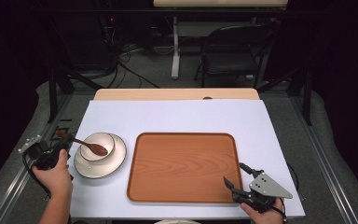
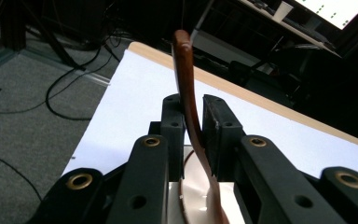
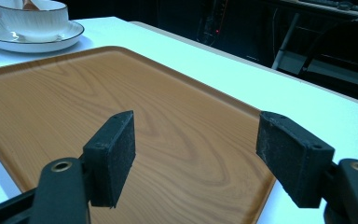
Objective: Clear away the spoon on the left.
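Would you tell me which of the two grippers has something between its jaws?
The left gripper: the brown wooden spoon runs between its jaws by the handle, above the bowl. The right gripper stands wide open over the tray.

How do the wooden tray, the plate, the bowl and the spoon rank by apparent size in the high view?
1. wooden tray, by far the largest.
2. plate.
3. bowl, sitting on the plate and narrower than it.
4. spoon: about as long as the bowl is wide, but far slimmer.
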Tool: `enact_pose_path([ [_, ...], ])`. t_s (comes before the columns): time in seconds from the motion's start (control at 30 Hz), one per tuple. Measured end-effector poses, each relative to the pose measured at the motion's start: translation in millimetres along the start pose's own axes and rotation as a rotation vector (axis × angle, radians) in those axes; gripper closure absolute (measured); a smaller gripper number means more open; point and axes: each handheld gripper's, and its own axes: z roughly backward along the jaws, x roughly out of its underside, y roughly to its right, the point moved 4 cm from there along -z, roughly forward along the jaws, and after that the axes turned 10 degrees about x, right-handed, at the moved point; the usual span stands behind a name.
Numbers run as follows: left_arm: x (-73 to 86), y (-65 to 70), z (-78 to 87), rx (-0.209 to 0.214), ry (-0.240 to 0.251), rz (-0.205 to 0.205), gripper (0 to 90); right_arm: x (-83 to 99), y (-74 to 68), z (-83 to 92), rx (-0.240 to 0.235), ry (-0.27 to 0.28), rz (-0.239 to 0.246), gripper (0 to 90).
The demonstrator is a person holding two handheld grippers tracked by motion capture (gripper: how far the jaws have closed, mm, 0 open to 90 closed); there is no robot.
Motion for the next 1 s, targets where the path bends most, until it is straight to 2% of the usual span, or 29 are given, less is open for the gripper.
enact_pose_path([
  [0.37,-7.8,27.8,0.1,0.02,-0.024,-0.143,83.6,0.0,0.2,0.1,0.001,0.0,0.0,27.9],
  [0.63,-9.3,44.5,-1.6,-0.011,-0.054,-0.285,84.2,0.0,0.1,0.2,0.001,0.0,0.0,27.9],
  [0.8,-11.8,53.6,-1.7,-0.018,-0.064,-0.342,84.2,0.0,0.3,0.3,0.003,0.001,0.0,27.9],
  [1.0,-20.1,66.8,-0.3,0.004,-0.071,-0.383,84.2,-0.1,0.3,0.6,0.002,0.001,-0.001,27.9],
])
